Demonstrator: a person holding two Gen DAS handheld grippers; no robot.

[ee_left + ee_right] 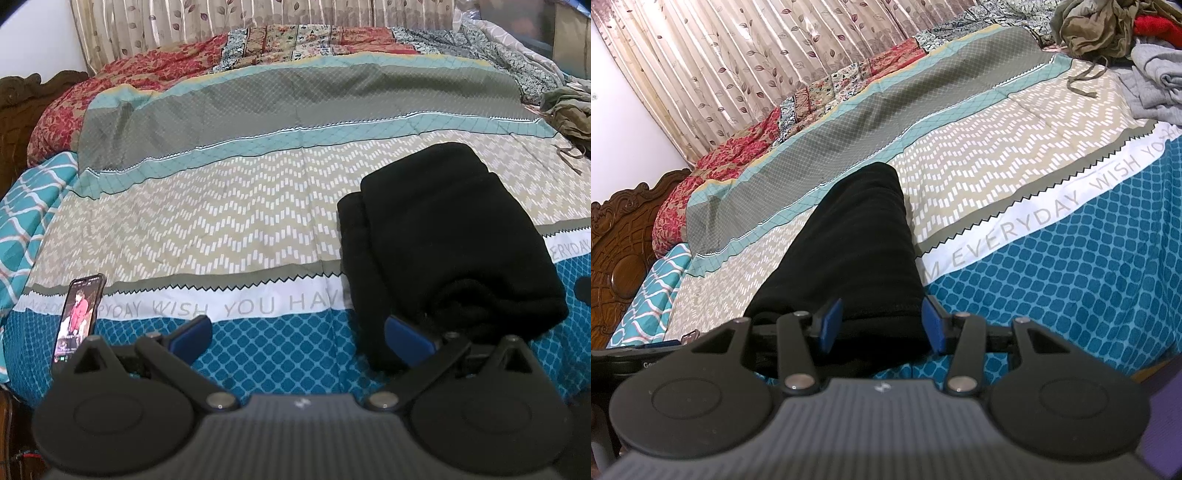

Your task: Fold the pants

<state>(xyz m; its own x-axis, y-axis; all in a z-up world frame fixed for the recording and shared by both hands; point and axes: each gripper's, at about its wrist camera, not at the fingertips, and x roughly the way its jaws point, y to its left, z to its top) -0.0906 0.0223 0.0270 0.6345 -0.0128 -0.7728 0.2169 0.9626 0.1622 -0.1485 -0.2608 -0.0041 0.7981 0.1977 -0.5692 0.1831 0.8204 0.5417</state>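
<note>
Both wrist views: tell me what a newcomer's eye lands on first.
The black pants, folded into a thick bundle, stand out on the patterned bedspread, near its front edge. The open right gripper straddles their near end. A lit phone stands at the bed's front left; a clothes pile lies far right.

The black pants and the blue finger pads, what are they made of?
The black pants look like thick, soft fleece or knit: matte, fuzzy, no shine. The blue finger pads look like smooth rubber or foam, though plastic is possible.

Dim, soft indoor light; fisheye-warped edges
</note>
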